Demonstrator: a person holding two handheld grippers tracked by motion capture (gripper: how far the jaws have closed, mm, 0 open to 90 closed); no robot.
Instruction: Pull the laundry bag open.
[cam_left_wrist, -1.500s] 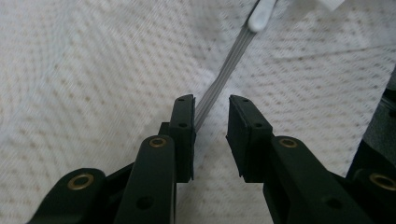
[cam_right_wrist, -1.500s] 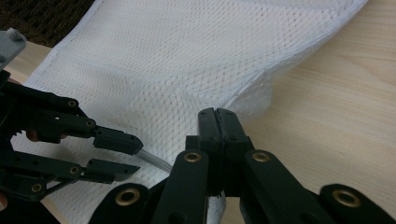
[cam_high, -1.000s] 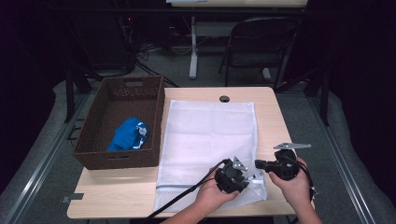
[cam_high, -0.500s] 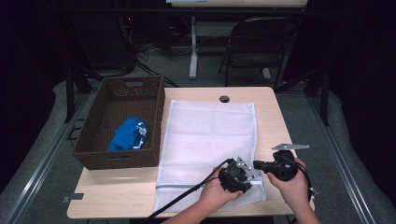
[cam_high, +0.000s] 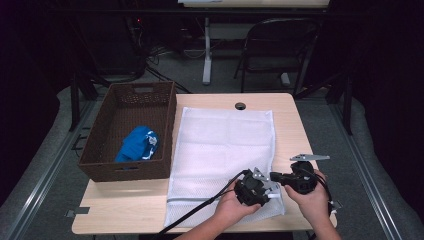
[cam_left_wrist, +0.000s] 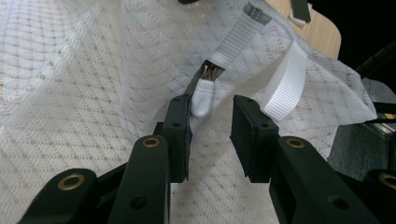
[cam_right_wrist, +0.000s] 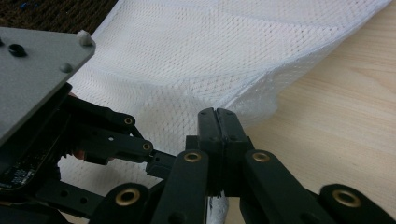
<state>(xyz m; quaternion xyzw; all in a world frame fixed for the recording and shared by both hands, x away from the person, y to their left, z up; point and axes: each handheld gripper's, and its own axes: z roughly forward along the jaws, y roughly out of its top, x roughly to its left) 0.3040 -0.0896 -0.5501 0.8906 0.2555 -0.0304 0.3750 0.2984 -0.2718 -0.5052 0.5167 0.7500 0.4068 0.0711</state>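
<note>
Slippage of the zipper pull (cam_left_wrist: 202, 98) looks the main risk: rests against one pad only of the left gripper (cam_left_wrist: 212, 112), with the other pad apart from it, so could squirt out sideways or be nipped by the tip alone as the jaws meet. Could also trap loose mesh or the white ribbon loop (cam_left_wrist: 285, 79) just beside the far pad, and so jam the slider. Pulled against slack fabric, likely to bunch the mesh bag (cam_high: 225, 145) rather than run the zip.

Left gripper: partly spread, jaws just been closing, pull between them, not yet clamped. Right gripper (cam_right_wrist: 218, 114): pressed together, pinching the bag's edge by its near right corner, seemingly to keep it taut; thin bite, may slip free.

Bag spread flat on the table (cam_high: 290, 115), just beside the brown basket (cam_high: 100, 150) holding a blue cloth (cam_high: 137, 143)
</note>
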